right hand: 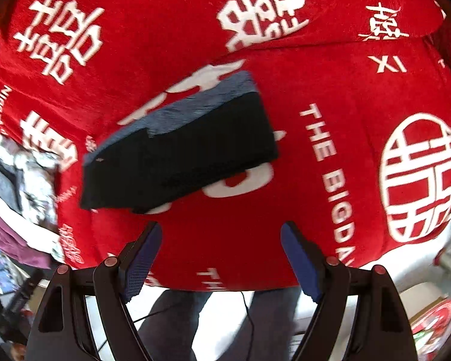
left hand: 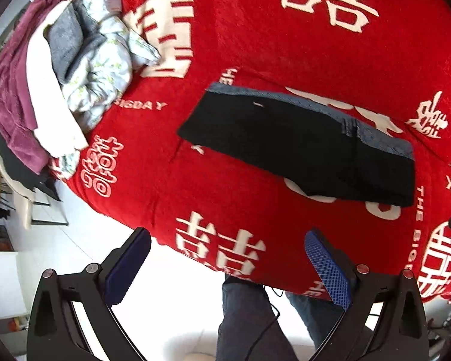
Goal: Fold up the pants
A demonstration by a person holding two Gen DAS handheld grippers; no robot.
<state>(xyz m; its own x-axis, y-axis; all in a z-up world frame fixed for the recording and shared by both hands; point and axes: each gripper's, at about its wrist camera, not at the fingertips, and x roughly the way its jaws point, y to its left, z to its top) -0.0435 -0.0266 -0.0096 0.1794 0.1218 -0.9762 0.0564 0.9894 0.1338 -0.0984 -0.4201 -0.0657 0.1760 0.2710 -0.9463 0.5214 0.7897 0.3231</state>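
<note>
Hovering: left gripper [left hand: 227, 240] and right gripper [right hand: 221, 234] gaping wide, empty.
Pants [left hand: 300, 147]: lying folded on red blanket [left hand: 255, 45], apparently done.

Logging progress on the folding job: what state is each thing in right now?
Black pants: folded into a flat rectangle on the red blanket.
Clothes pile: unfolded, heaped.
Left gripper: open, empty.
Right gripper: open, empty.
</note>
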